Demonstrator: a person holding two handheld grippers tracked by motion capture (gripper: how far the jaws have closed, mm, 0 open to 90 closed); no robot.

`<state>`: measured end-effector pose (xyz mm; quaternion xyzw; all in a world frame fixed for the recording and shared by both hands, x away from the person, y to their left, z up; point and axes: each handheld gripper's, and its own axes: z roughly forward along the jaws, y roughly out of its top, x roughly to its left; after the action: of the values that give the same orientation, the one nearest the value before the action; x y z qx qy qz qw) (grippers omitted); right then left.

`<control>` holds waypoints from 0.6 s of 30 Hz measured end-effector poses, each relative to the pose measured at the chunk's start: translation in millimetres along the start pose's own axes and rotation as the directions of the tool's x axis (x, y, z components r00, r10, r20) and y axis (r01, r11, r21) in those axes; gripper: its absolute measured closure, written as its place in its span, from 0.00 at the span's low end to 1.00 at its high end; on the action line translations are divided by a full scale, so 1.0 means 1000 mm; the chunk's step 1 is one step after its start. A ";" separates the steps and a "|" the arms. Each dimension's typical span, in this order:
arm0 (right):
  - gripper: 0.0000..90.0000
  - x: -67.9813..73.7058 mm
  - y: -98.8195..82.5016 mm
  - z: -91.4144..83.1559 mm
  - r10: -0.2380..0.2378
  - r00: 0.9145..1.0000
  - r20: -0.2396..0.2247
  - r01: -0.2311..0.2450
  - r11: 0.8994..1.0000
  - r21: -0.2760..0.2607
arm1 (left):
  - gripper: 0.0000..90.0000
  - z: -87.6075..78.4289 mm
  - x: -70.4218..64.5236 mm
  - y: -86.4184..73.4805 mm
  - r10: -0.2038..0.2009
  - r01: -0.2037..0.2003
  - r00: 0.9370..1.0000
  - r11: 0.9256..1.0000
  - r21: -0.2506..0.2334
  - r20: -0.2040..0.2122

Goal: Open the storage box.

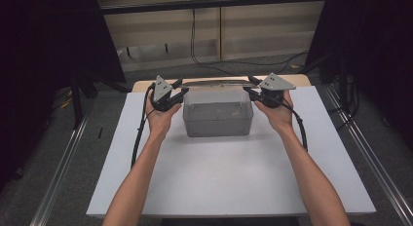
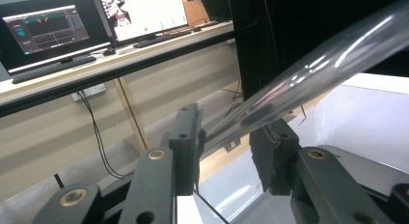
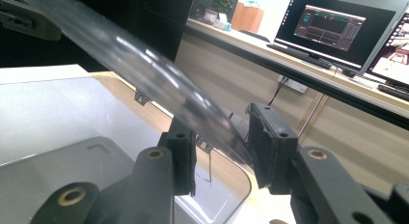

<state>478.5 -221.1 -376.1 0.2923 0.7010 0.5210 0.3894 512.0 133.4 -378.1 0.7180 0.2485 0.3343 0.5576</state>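
White tabletop [image 1: 219,177] lies nearest us; farther on we see the clear plastic bin [image 1: 218,120], and above its back edge the left gripper [image 1: 178,92] and right gripper [image 1: 251,89] each clamp an end of the transparent lid [image 1: 214,83].

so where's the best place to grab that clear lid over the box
By its two short ends, one hand-held gripper from each side, as shown. The clear lid is long, thin and flat, so end grips keep it level over the plastic box. The left hand-held gripper and the right hand-held gripper each pinch an end edge between their jaws.
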 end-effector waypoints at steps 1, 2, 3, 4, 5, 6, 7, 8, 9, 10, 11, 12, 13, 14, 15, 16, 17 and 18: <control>0.72 0.000 0.000 0.000 0.000 1.000 0.000 0.000 1.000 0.000 | 0.72 0.001 0.000 0.000 -0.007 0.007 1.000 1.000 -0.005 0.000; 0.72 -0.001 0.000 0.000 0.000 1.000 0.000 0.000 1.000 -0.005 | 0.72 0.002 0.001 0.000 -0.004 0.004 1.000 1.000 -0.004 0.002; 0.73 -0.002 0.000 0.000 0.001 1.000 -0.005 -0.001 1.000 -0.007 | 0.72 0.003 0.001 0.000 0.001 -0.001 1.000 1.000 -0.002 0.003; 0.73 -0.002 0.000 0.000 0.001 1.000 -0.005 -0.001 1.000 -0.007 | 0.72 0.004 0.001 0.000 0.005 -0.005 1.000 1.000 0.001 0.005; 0.73 -0.003 0.001 0.000 0.003 1.000 -0.008 -0.003 1.000 -0.002 | 0.72 0.005 0.002 0.000 0.003 -0.003 1.000 1.000 0.001 0.004; 0.73 -0.003 0.002 0.001 -0.002 1.000 -0.007 0.002 1.000 -0.004 | 0.72 0.006 0.002 0.000 0.005 -0.005 1.000 1.000 0.003 0.000; 0.73 -0.004 0.003 0.001 -0.002 1.000 -0.007 0.002 1.000 -0.002 | 0.72 0.007 0.002 0.001 0.008 -0.008 1.000 1.000 0.004 0.002; 0.73 -0.005 0.004 0.001 -0.004 1.000 -0.006 0.004 1.000 -0.001 | 0.72 0.008 0.003 0.002 0.008 -0.008 1.000 1.000 0.003 0.003; 0.74 -0.006 0.004 0.002 -0.003 1.000 -0.006 0.003 1.000 0.001 | 0.73 0.008 0.003 0.003 0.018 -0.018 1.000 1.000 0.007 0.006; 0.74 -0.007 0.004 0.002 0.002 1.000 -0.006 -0.002 1.000 -0.002 | 0.73 0.008 0.004 0.004 0.021 -0.021 1.000 1.000 0.006 0.005; 0.74 -0.007 0.005 0.003 0.003 1.000 -0.005 -0.003 1.000 -0.004 | 0.74 0.008 0.004 0.004 0.024 -0.024 1.000 1.000 0.006 0.005; 0.74 -0.008 0.005 0.003 0.006 1.000 -0.004 -0.006 1.000 -0.006 | 0.75 0.009 0.005 0.005 0.025 -0.025 1.000 1.000 0.004 0.006; 0.74 -0.008 0.005 0.004 0.010 1.000 -0.002 -0.010 1.000 -0.007 | 0.75 0.009 0.006 0.005 0.027 -0.027 1.000 1.000 0.003 0.006; 0.74 -0.009 0.005 0.004 0.016 1.000 -0.001 -0.016 1.000 -0.010 | 0.76 0.009 0.007 0.005 0.024 -0.024 1.000 1.000 -0.002 0.004; 0.74 -0.009 0.005 0.005 0.019 1.000 0.000 -0.019 1.000 -0.015 | 0.77 0.009 0.008 0.005 0.025 -0.025 1.000 1.000 0.000 0.005; 0.74 -0.010 0.005 0.005 0.025 1.000 0.003 -0.025 1.000 -0.017 | 0.77 0.009 0.009 0.005 0.020 -0.020 1.000 1.000 0.000 0.009; 0.74 -0.011 0.004 0.005 0.034 0.999 0.003 -0.034 0.999 -0.023 | 0.78 0.010 0.009 0.005 0.019 -0.019 1.000 1.000 -0.005 0.006; 0.75 -0.011 0.004 0.006 0.037 0.999 0.006 -0.037 0.999 -0.024 | 0.78 0.010 0.010 0.006 0.028 -0.028 1.000 1.000 -0.002 0.005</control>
<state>489.3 -226.6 -370.6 0.3025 0.6879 0.5355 0.3854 526.0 132.8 -372.3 0.7218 0.2369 0.3404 0.5542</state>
